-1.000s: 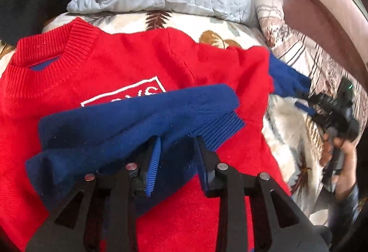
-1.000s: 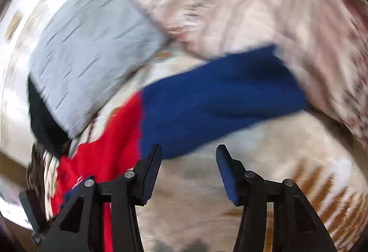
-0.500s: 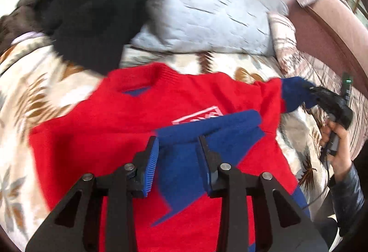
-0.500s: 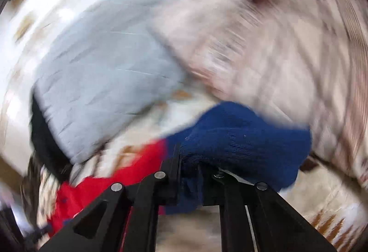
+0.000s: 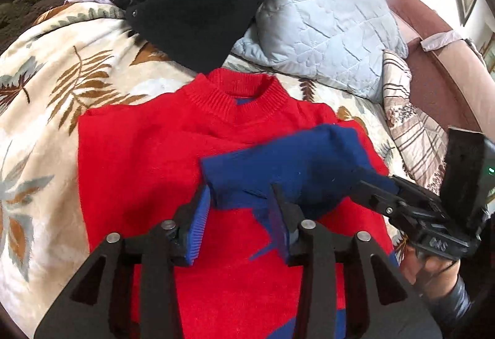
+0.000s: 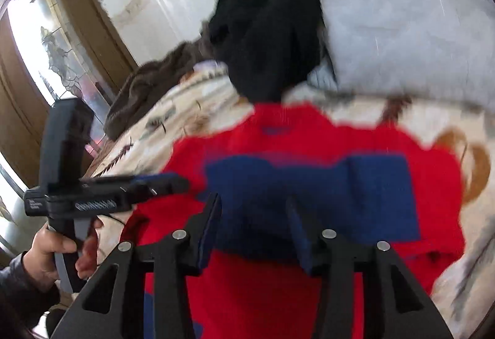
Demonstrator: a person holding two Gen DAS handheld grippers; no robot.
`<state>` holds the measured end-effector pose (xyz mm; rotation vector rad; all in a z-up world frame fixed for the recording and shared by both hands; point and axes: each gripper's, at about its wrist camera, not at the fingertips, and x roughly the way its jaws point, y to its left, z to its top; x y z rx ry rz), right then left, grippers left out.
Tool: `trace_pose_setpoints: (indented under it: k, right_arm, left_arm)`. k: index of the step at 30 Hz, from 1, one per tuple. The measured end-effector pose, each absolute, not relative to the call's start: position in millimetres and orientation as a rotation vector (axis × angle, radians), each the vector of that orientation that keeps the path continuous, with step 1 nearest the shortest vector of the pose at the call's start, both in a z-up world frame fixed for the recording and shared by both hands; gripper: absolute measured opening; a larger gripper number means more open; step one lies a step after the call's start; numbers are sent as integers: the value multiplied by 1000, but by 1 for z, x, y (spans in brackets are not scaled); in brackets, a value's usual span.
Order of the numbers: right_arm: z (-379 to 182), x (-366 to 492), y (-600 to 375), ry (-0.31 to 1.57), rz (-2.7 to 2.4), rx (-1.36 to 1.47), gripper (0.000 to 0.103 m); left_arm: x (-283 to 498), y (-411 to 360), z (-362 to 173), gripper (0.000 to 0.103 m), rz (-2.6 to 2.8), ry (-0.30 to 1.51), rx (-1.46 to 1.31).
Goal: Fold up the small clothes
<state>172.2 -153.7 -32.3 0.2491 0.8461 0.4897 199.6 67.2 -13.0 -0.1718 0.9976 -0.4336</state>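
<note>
Bedspread [image 5: 46, 66]; both hand-held grippers apparently open over sweater [image 5: 139, 172].

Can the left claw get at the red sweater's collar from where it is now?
Probably yes. The left claw is open over the sweater, and the collar lies uncovered straight ahead. The folded blue sleeve sits between them, but it is low and soft.
</note>
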Motion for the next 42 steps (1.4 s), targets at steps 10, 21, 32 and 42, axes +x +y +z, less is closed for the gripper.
trace_pose_setpoints:
  k: [10,21,32,42]
  right_arm:
    - [-41,161,-245,841,253,467,47]
    - [-47,159,-288,877,93,481,58]
    - [-31,159,-272,844,155,421,14]
    - [-61,160,-186,1020,298,222,43]
  left_arm:
    - [229,58,-18,43,-363,1006,-191]
    - [235,34,-34,51,-413,1045,-105]
    - [210,48,28,4,-431,900,-132]
    - [195,125,-40,17,-249,1128,-144]
